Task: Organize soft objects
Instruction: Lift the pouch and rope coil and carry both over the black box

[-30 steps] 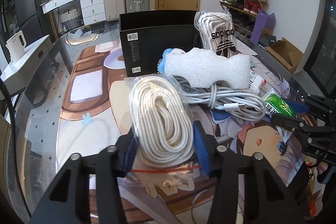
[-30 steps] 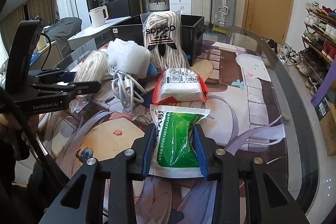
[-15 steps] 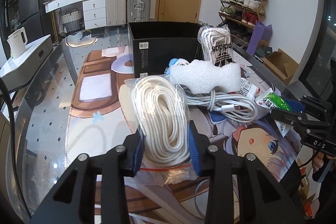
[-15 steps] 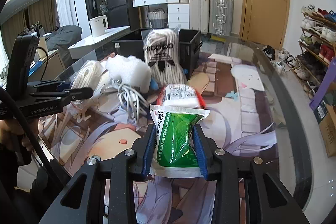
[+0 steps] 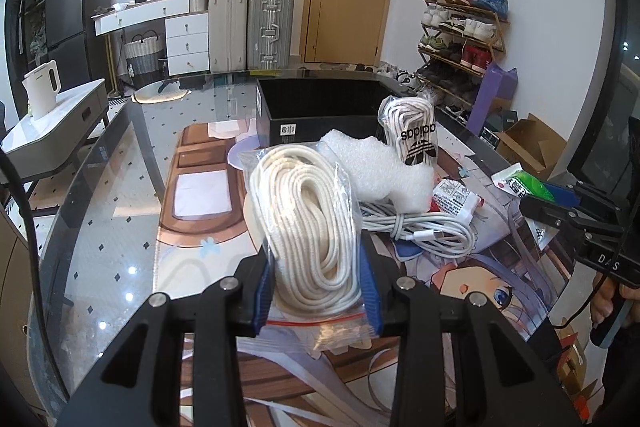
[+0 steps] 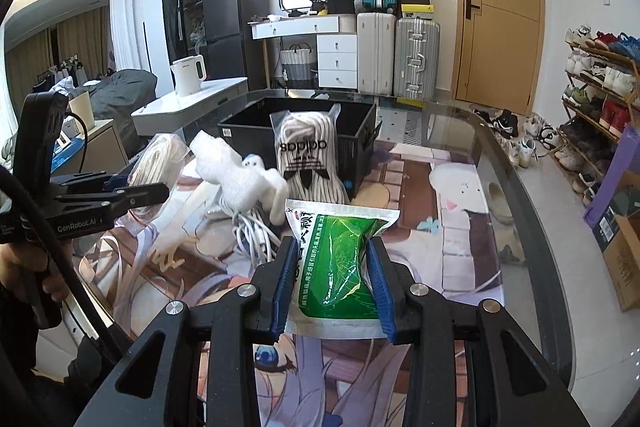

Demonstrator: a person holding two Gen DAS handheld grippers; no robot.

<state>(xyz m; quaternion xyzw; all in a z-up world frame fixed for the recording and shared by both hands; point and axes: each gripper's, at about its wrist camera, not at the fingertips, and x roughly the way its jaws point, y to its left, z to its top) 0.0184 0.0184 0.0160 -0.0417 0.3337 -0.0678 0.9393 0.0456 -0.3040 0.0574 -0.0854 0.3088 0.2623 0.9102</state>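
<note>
Between the clenched blue pads of the left gripper (image 5: 318, 283), a bagged coil of white rope (image 5: 310, 223) is gripped and held clear of the table mat (image 5: 200, 227); the jaws have just been closing on it. A green pouch (image 6: 340, 263) is pinched likewise in the right gripper (image 6: 332, 287). Beyond the foam block (image 5: 376, 167) and the white cable bundle (image 5: 420, 231), the open black box (image 5: 320, 111) is judged the destination. Both loads should be carried above the clutter, and the Adidas rope bag (image 6: 306, 159) leaning on the box front should be cleared before release.
</note>
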